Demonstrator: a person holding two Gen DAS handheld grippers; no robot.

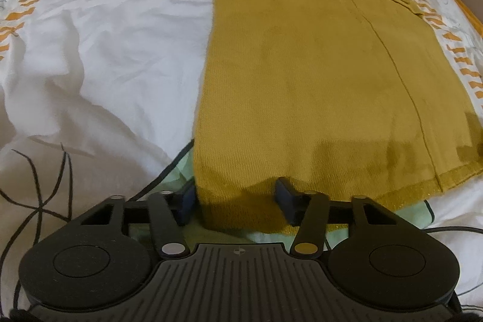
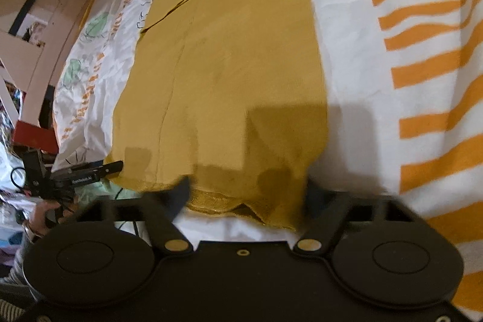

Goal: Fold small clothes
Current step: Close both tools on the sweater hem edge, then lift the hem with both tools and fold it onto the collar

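- Mustard knit garment [image 1: 302, 74], left wrist view: it lies flat on the printed bedcover [image 1: 105, 35], already folded lengthwise into a long strip. Its long axis runs straight away from the left gripper [image 1: 235, 198], and its near hem sits directly at the fingertips.
- Left gripper state: the jaws stand part-spread, astride the hem's near-left corner. The cloth bunches up between the fingers [image 1: 285, 192]. A full pinch cannot be confirmed, since a gap shows beside the right pad.
- Mustard knit garment, right wrist view: the same hem's other corner lies just ahead of the right gripper [image 2: 244, 198], and the strip again extends straight away.
- Right gripper state: the jaws are part-spread, bracketing the ribbed hem edge [image 2: 229, 205]. The fingers are blurred, so contact cannot be told.
- Governing relation: each gripper is at its own near corner. The fold judged next carries the near hem forward along the long axis toward the far end.
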